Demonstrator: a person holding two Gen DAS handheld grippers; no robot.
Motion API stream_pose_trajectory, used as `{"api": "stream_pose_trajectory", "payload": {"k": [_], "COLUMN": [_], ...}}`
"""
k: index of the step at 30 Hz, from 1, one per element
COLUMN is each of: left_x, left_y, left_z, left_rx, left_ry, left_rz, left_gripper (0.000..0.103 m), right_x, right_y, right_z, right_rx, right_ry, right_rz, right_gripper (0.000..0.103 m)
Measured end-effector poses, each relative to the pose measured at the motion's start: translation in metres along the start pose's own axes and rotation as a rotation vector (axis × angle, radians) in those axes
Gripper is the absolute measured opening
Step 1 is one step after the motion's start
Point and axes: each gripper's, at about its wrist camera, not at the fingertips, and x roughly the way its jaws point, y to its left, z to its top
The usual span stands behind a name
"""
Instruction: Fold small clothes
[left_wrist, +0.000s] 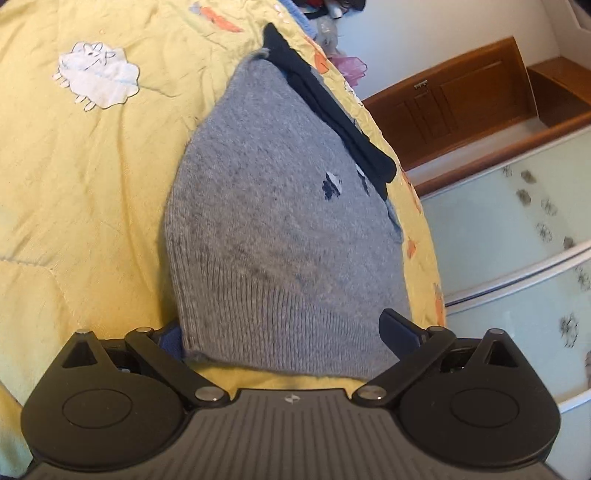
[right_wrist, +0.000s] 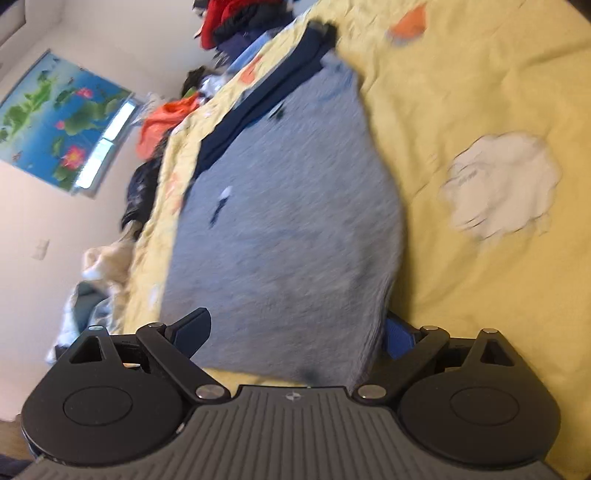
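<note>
A grey knitted sweater (left_wrist: 280, 229) lies flat on a yellow quilt (left_wrist: 92, 184), with a dark navy piece (left_wrist: 332, 110) along its far edge. My left gripper (left_wrist: 286, 334) stands wide at the ribbed hem, which lies between its fingers; one finger (left_wrist: 397, 330) rests over the fabric's edge and the other is partly hidden behind it. In the blurred right wrist view the same sweater (right_wrist: 288, 206) fills the middle. My right gripper (right_wrist: 295, 332) is also wide, its blue pad (right_wrist: 397, 338) tucked at the sweater's side. No pad visibly presses the cloth.
A white sheep patch (left_wrist: 98, 75) decorates the quilt (right_wrist: 480, 92). The bed's edge runs close beside the sweater. Beyond it are a wooden cabinet (left_wrist: 461, 96) and patterned glass panels (left_wrist: 517, 221). Piled clothes (right_wrist: 240, 22) and an orange cloth (right_wrist: 162, 122) lie past the far edge.
</note>
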Motion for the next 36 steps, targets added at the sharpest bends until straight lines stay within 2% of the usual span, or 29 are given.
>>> {"api": "stream_pose_trajectory", "payload": {"k": [1,2,3,4,5,6,7,8,10,12,13,15,18,20,22,24,25,26,28,30,32,33,34,36], "left_x": [0.0,0.001,0.0,-0.001,-0.002,-0.003,-0.003,-0.003,-0.008,-0.019,-0.024,-0.025,-0.017,-0.02,-0.023,-0.03,-0.035,-0.039,-0.046,-0.035,-0.007,0.011,0.031,0.076], "left_y": [0.002,0.004,0.006,0.007,0.01,0.011,0.012,0.014,0.011,-0.003,-0.01,-0.01,0.012,0.016,0.012,0.007,0.003,-0.003,-0.023,-0.051,-0.077,-0.088,-0.096,-0.11], "left_z": [0.001,0.003,0.004,0.004,0.005,0.006,0.006,0.007,0.004,0.001,0.0,-0.002,-0.002,-0.001,0.001,0.006,0.011,0.016,0.029,0.041,0.048,0.048,0.047,0.044], "left_rx": [-0.007,-0.008,-0.007,-0.011,-0.016,-0.02,-0.02,-0.02,-0.002,0.049,0.078,0.117,0.074,0.06,0.097,0.149,0.176,0.206,0.297,0.427,0.526,0.569,0.607,0.685], "left_ry": [0.003,0.013,0.019,0.025,0.03,0.033,0.038,0.048,0.044,0.019,0.01,0.018,0.058,0.055,0.061,0.067,0.07,0.06,-0.014,-0.119,-0.223,-0.262,-0.283,-0.271], "left_rz": [0.009,0.027,0.046,0.056,0.068,0.084,0.101,0.115,0.102,0.063,0.066,0.113,0.194,0.183,0.199,0.246,0.273,0.294,0.397,0.494,0.532,0.522,0.513,0.535], "left_gripper": [0.08,0.061,0.055,0.046,0.036,0.032,0.016,0.005,0.005,0.005,0.005,0.005,0.004,0.005,0.006,0.007,0.007,0.008,0.011,0.027,0.081,0.085,0.084,0.084], "right_x": [0.002,0.004,0.006,0.01,0.013,0.013,0.013,0.013,0.009,0.0,-0.008,-0.026,-0.029,-0.023,-0.022,-0.023,-0.026,-0.031,-0.042,-0.039,-0.018,0.0,0.021,0.068], "right_y": [0.002,0.003,0.005,0.004,0.002,0.0,-0.002,0.0,0.006,0.013,0.013,0.007,-0.012,-0.011,-0.01,-0.011,-0.009,-0.005,0.01,0.029,0.046,0.053,0.059,0.071], "right_z": [0.0,0.001,0.002,0.001,0.0,0.0,0.0,0.0,0.0,0.004,0.007,0.011,0.007,0.003,0.0,0.001,0.004,0.007,0.019,0.036,0.057,0.067,0.078,0.098], "right_rx": [-0.008,-0.013,-0.023,-0.026,-0.028,-0.026,-0.017,-0.024,-0.077,-0.118,-0.126,-0.136,-0.104,-0.109,-0.108,-0.091,-0.082,-0.087,-0.136,-0.216,-0.282,-0.3,-0.312,-0.339], "right_ry": [0.002,0.007,0.019,0.043,0.051,0.044,0.043,0.042,0.045,0.039,0.03,0.015,0.045,0.041,0.027,0.031,0.035,0.017,-0.081,-0.18,-0.258,-0.283,-0.3,-0.295], "right_rz": [-0.001,-0.008,-0.027,-0.054,-0.083,-0.082,-0.074,-0.078,-0.111,-0.137,-0.144,-0.198,-0.225,-0.206,-0.198,-0.178,-0.175,-0.182,-0.217,-0.28,-0.295,-0.283,-0.263,-0.218], "right_gripper": [0.084,0.062,0.046,0.017,0.007,0.007,0.008,0.008,0.008,0.008,0.008,0.008,0.006,0.007,0.007,0.02,0.037,0.059,0.071,0.071,0.073,0.073,0.073,0.072]}}
